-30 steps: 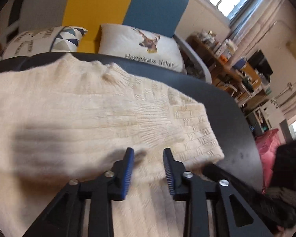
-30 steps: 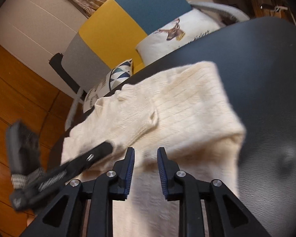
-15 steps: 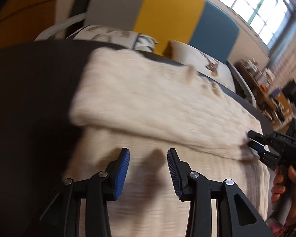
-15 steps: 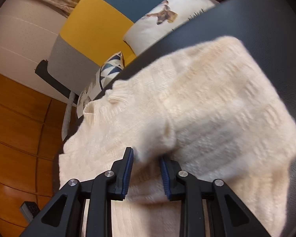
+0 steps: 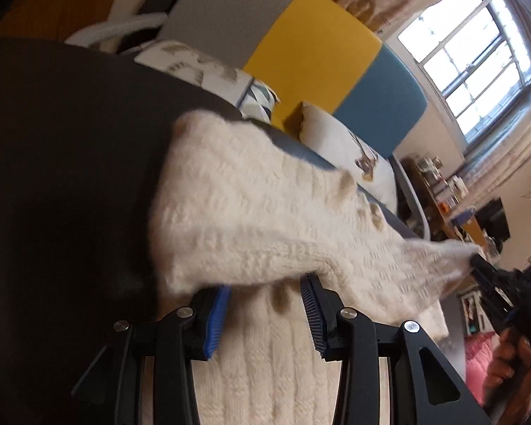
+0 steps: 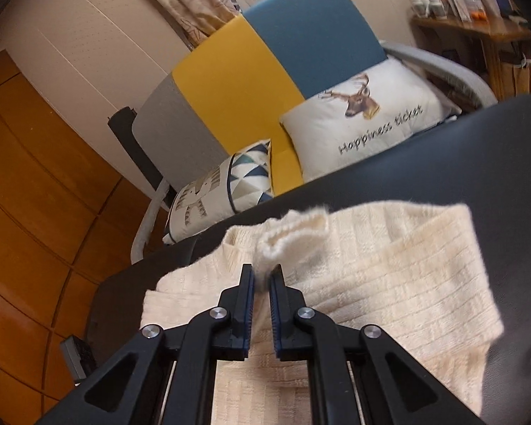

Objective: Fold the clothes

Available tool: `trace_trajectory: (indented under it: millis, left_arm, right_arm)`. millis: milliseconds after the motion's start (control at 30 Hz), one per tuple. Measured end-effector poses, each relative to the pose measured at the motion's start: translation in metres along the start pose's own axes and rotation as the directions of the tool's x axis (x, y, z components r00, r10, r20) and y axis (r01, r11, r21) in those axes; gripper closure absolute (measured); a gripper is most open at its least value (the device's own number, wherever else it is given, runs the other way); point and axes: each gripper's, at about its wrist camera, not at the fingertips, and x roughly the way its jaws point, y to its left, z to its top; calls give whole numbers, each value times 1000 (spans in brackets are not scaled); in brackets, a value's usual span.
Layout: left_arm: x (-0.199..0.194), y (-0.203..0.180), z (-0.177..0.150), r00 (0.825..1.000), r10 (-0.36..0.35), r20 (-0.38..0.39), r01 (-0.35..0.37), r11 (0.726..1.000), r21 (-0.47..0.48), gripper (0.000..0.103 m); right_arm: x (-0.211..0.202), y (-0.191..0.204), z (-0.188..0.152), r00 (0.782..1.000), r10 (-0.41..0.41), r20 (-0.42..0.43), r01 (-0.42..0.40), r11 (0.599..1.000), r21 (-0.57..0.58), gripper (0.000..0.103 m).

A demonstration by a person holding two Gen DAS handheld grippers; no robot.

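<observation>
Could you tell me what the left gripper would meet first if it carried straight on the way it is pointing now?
Most likely the cream knitted sweater: its folded edge lies right at the tips of the left gripper, whose jaws stand apart with knit between them but not pinched.

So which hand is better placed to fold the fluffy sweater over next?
Probably the right. The right gripper is closing on a pinched bit of the cream sweater and lifts it off the black table. The left gripper has spread fingers and only hovers at a fold, gripping nothing.
</observation>
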Motion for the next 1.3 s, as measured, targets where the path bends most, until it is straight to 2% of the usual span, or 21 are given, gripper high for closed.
trace_trajectory:
  millis: [100, 167, 267, 333, 433, 533, 600, 667, 767, 833, 867, 933, 967, 1067, 1200, 1300]
  left_arm:
    - [-2, 12, 2, 998, 68, 5, -68, 998, -13, 62]
    - [-9, 19, 3, 996, 86, 36, -86, 996, -15, 62]
    - [-12, 25, 2, 995, 89, 40, -88, 996, -19, 62]
    - [-11, 23, 1, 995, 95, 34, -95, 996, 0, 62]
    - [-10, 21, 0, 994, 103, 30, -104, 994, 17, 62]
    - [-12, 22, -2, 993, 109, 39, -110, 994, 20, 62]
    - [-11, 21, -3, 992, 117, 43, -119, 992, 35, 62]
    - [-10, 18, -4, 991, 128, 47, -130, 990, 60, 62]
    - [-10, 18, -5, 990, 132, 48, -135, 989, 62, 62]
    - [-9, 17, -4, 990, 135, 48, -137, 989, 58, 62]
    - [-10, 17, -4, 990, 135, 47, -138, 989, 49, 62]
    - [-11, 17, -3, 990, 131, 48, -133, 991, 32, 62]
    - [-12, 18, -2, 991, 125, 51, -126, 992, 22, 62]
    - [-16, 20, -3, 991, 116, 59, -117, 993, 9, 62]
    - [-19, 23, -5, 990, 113, 86, -112, 994, -6, 62]
    - [-19, 27, -5, 988, 117, 98, -114, 993, -36, 63]
  right_arm:
    - [-4, -6, 0, 1000, -17, 21, 17, 1000, -1, 96]
    - [-6, -14, 0, 999, -24, 29, 24, 1000, 16, 96]
    - [1, -27, -3, 999, -52, -15, 53, 998, 26, 96]
    - [10, -35, -12, 998, 1, -64, 3, 998, 58, 96]
    - [21, -39, -28, 990, -34, -138, 38, 999, 23, 95]
    - [24, -61, -40, 983, -91, -159, 107, 990, 97, 78]
    - [26, -78, -46, 979, -117, -170, 144, 977, 160, 76]
    - [28, -89, -52, 981, -93, -172, 128, 970, 207, 76]
    - [34, -88, -54, 982, -81, -171, 117, 971, 209, 76]
    - [38, -81, -53, 986, -52, -157, 82, 977, 194, 75]
    - [42, -76, -53, 985, -38, -166, 68, 981, 180, 77]
    - [48, -67, -52, 982, -32, -185, 58, 989, 139, 93]
    - [50, -62, -51, 980, -39, -194, 61, 992, 111, 96]
    - [42, -47, -42, 980, -104, -171, 105, 994, -6, 97]
    - [30, -35, -29, 980, -160, -115, 149, 984, -101, 97]
    - [30, -31, -28, 979, -166, -117, 150, 980, -131, 97]
